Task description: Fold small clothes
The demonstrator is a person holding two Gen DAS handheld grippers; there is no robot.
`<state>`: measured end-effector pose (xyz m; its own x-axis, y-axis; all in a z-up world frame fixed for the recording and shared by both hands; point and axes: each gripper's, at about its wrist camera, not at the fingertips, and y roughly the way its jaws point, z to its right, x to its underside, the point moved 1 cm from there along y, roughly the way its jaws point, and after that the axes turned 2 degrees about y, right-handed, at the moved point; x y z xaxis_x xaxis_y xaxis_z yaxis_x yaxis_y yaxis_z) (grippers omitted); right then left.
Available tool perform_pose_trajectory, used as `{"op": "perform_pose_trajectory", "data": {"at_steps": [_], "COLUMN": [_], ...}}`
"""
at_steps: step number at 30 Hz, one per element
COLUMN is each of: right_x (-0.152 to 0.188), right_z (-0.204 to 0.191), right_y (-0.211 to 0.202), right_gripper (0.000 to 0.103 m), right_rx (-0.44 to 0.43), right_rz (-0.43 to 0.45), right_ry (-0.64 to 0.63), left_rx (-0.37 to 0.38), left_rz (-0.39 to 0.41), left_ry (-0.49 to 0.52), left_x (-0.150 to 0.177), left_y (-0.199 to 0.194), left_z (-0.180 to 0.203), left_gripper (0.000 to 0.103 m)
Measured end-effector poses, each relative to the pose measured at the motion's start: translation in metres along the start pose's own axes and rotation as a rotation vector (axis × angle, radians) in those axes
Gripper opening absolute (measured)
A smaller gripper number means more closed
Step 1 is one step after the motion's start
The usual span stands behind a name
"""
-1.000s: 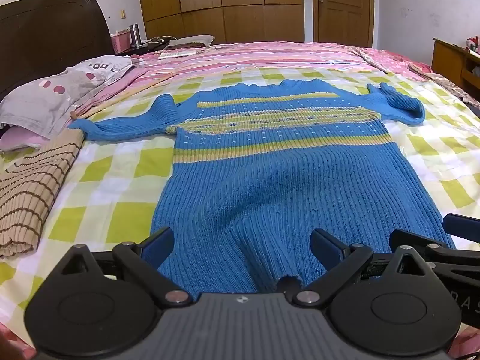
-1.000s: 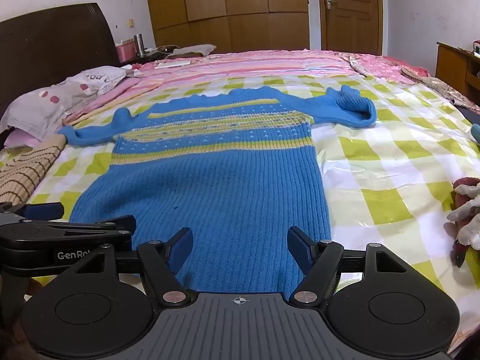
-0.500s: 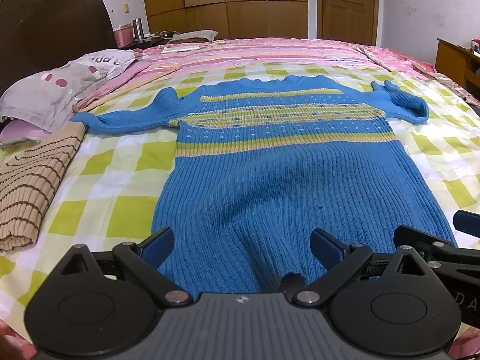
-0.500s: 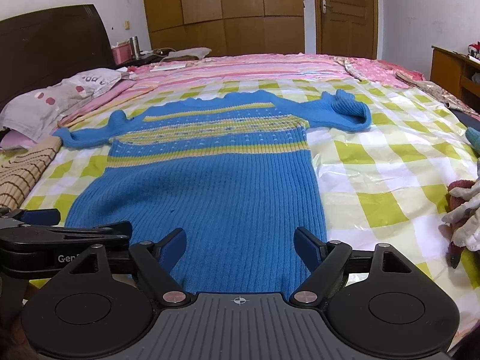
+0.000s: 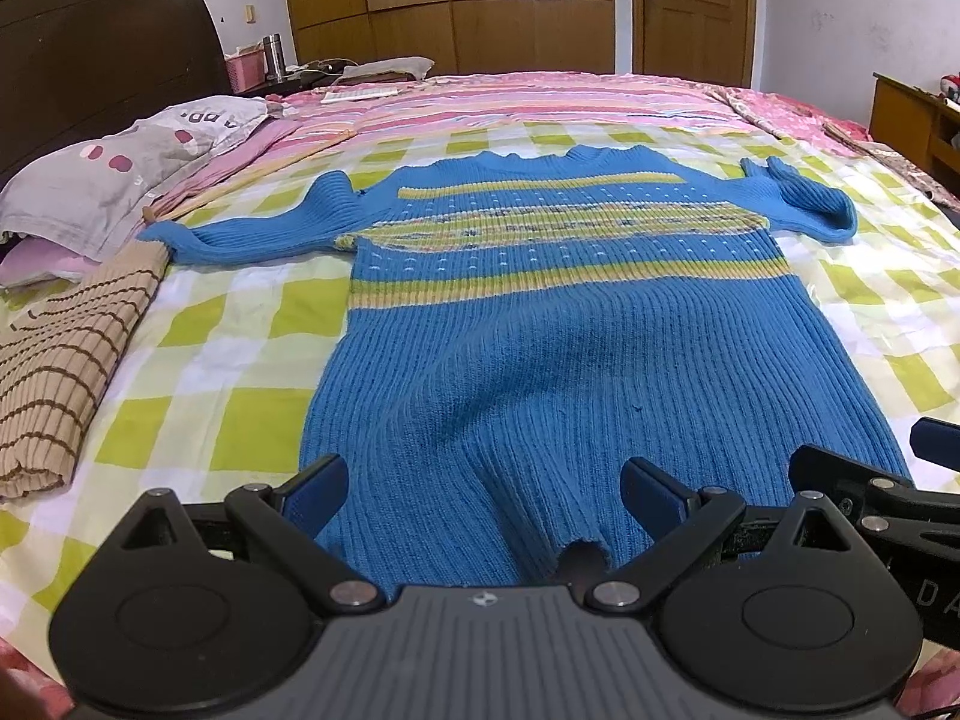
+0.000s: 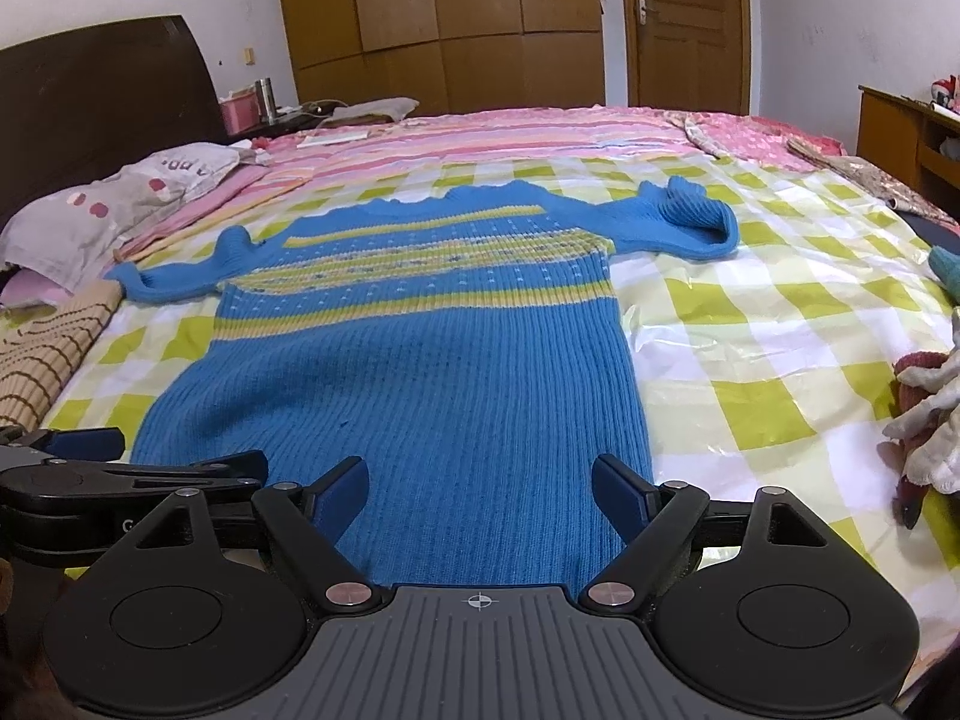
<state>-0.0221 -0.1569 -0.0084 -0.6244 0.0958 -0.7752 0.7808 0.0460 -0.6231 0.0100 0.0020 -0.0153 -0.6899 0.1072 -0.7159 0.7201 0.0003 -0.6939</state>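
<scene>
The sweater [image 5: 558, 312] lies flat and face up on the bed [image 5: 252, 360], neck away from the cameras, hem nearest them. Both sleeves are spread outward; the right one is doubled back on itself [image 6: 690, 222].

Left gripper [image 5: 483, 489]: the fingers [image 5: 315, 489] stand wide apart and hold nothing. The hem runs between them, below the pads; the left finger sits at the sweater's left edge. Contact with the knit cannot be told.

Right gripper [image 6: 480, 489]: the fingers [image 6: 621, 489] have just been opening and now stand wide, with nothing held. The hem's right part lies between them; the right finger is at the sweater's right edge.

The two grippers sit side by side at the hem. A folded striped cloth [image 5: 66, 360] lies on the bed left of the sweater, well apart. A pillow [image 5: 102, 192] lies beyond it.
</scene>
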Motion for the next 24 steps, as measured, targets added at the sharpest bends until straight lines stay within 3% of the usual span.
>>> {"op": "perform_pose_trajectory", "data": {"at_steps": [24], "right_x": [0.0004], "right_z": [-0.0023], "right_y": [0.0004], "right_gripper": [0.084], "right_rx": [0.017], "right_rz": [-0.001], "right_ry": [-0.025], "left_rx": [-0.007], "left_rz": [-0.010], "left_ry": [0.001], "left_x": [0.0002], "left_y": [0.0008], "left_z": [0.0004], "left_gripper": [0.103]}}
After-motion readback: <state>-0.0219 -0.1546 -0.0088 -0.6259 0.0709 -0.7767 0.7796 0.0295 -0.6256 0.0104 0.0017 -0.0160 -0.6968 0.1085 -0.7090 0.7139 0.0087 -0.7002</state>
